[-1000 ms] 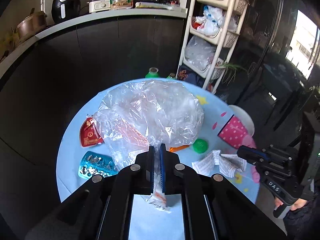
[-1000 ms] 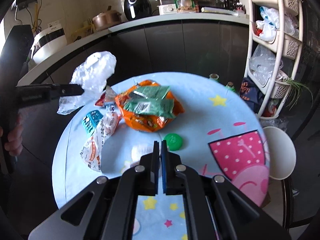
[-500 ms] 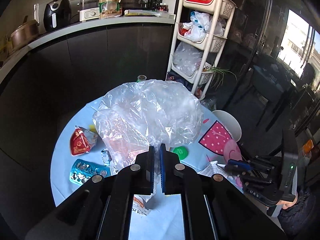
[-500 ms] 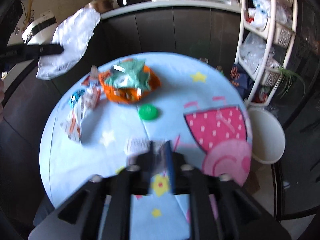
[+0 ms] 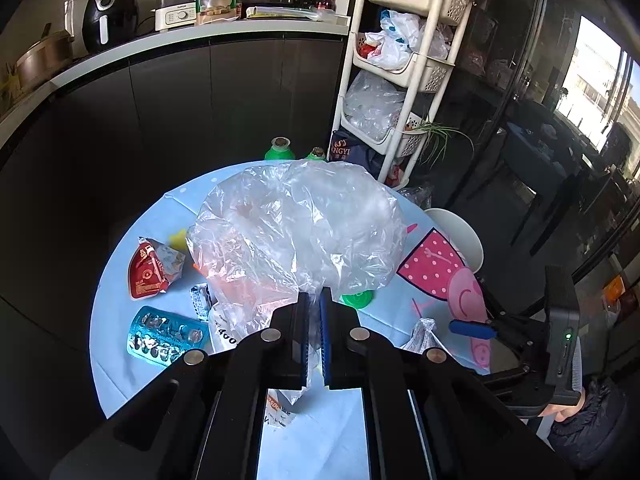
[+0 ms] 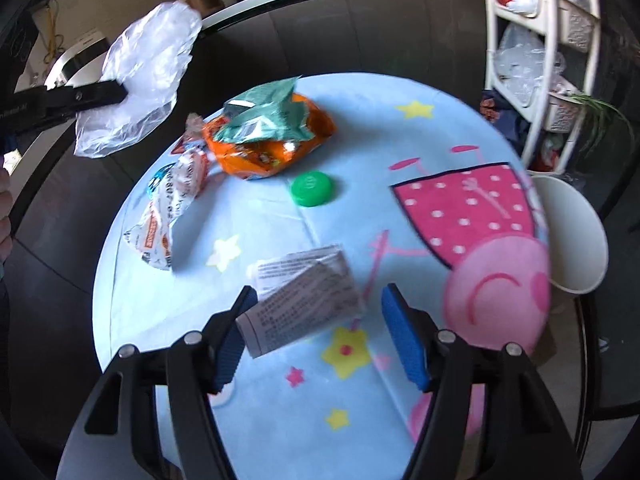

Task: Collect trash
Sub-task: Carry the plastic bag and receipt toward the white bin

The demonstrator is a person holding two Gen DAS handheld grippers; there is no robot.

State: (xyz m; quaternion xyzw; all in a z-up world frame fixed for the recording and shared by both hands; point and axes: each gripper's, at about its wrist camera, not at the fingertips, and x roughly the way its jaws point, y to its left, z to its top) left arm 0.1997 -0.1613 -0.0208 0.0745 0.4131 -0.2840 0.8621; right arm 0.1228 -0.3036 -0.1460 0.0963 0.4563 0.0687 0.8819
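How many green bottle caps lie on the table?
1: the green cap lies near the table's middle, just in front of the orange snack bag. The clear plastic bag may hide others.

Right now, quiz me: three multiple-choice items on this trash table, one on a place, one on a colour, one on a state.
1. Where does the folded printed paper lie?
A. between the right gripper's fingers
B. on the orange snack bag
C. on the white stool

2. What colour is the round lid on the table?
A. red
B. green
C. yellow

3. What is the left gripper doing?
A. hanging open
B. clamping the clear plastic bag
C. gripping the blue blister pack

Answers: 1 A, the paper sits between the opening, untouching jaws; 2 B, it is bright green; 3 B, bag film is pinched between the pads.
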